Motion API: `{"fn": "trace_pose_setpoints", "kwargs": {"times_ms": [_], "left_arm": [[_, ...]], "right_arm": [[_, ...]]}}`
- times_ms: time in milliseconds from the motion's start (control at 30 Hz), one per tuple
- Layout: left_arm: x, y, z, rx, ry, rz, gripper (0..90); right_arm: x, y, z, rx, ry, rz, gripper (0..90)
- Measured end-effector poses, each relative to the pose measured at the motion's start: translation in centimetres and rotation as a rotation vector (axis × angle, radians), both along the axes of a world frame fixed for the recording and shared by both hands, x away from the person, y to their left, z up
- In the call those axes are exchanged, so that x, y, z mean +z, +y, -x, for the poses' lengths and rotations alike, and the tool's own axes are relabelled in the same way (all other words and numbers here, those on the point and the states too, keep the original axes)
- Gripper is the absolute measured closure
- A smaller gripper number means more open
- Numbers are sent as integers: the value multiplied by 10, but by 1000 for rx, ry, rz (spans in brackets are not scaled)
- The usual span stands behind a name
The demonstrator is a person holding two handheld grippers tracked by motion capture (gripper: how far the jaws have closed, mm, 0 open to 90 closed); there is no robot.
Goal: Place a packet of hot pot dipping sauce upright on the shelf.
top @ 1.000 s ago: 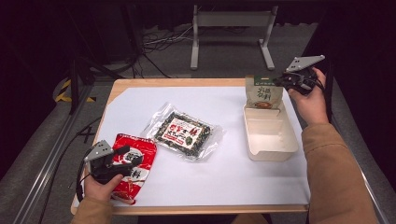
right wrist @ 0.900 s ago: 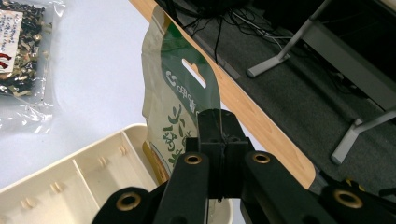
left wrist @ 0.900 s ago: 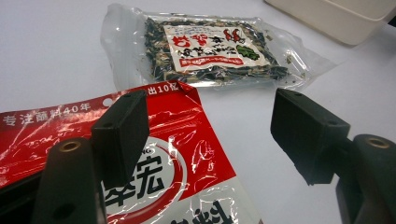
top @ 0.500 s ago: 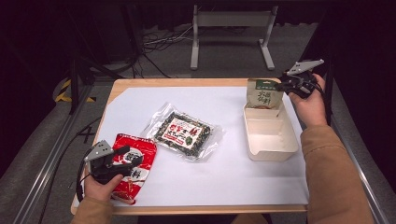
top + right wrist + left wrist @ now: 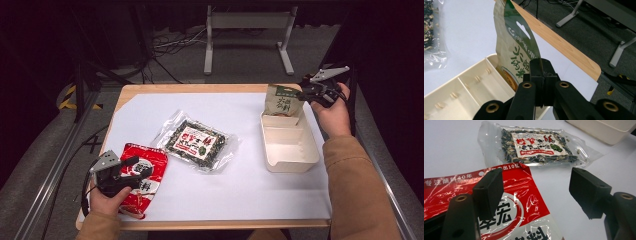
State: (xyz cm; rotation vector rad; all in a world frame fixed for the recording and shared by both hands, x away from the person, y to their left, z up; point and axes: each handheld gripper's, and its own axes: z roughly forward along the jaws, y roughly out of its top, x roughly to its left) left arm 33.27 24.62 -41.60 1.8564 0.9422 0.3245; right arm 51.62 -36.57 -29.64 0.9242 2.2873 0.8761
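My right gripper (image 5: 306, 93) is pinching the green pouch (image 5: 283, 101) by one side edge, its jaws pressed together on the film, as the right gripper view shows. The pouch stands upright with its long axis vertical: the hang-hole end (image 5: 523, 29) points up, and the bottom end dips into the far compartment of the cream tray (image 5: 290, 159). The tray sits at the right of the table, its long side running away from me, with a divider across it.

My left gripper (image 5: 131, 168) hovers over the red packet (image 5: 145, 186) at the near left corner, jaws spread wide and holding nothing. In the left gripper view one jaw is above the packet's red film and the other above bare white surface. The red packet lies flat, its long axis running roughly away from me.

Between the two, the clear seaweed packet (image 5: 196, 143) lies flat near the middle, turned at a slant.

The wooden table (image 5: 200, 88) is covered by a white sheet (image 5: 235, 107). Beyond it lie grey carpet, loose cables (image 5: 170, 42) and a white metal stand (image 5: 248, 22) in a dark room.
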Motion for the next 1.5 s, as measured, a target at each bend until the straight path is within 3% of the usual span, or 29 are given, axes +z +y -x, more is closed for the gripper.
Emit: {"fn": "trace_pose_setpoints", "kwargs": {"times_ms": [167, 233, 400, 533, 700, 900, 967, 1100, 1167, 1400, 1500], "left_arm": [[0, 0, -1, 10, 5, 2, 280], [1, 0, -1, 19, 9, -3, 279], [7, -1, -2, 23, 0, -18, 272], [13, -3, -2, 24, -6, -19, 270], [19, -4, -3, 19, 1, -18, 262], [26, -7, -9, 15, 23, -35, 257], [29, -6, -11, 16, 30, -30, 256], [35, -4, -11, 11, 33, -19, 257], [37, -5, -11, 9, 20, -46, 257], [39, -7, -9, -17, -4, -64, 254], [40, -6, -9, -15, -3, -59, 255]], "right_arm": [[1, 4, 2, -2, -18, -12, 770], [3, 5, 4, -14, -33, -28, 670], [12, 5, 14, -50, -101, -56, 479], [20, 4, 25, -64, -155, -72, 424], [29, 4, 43, -64, -206, -79, 399], [33, 11, 71, -27, -234, -123, 399], [33, 14, 81, -13, -248, -161, 359], [28, 20, 99, 7, -220, -214, 357], [25, 25, 108, 31, -211, -239, 357], [12, 39, 136, 111, -195, -349, 364], [6, 45, 145, 121, -185, -352, 363]]}}
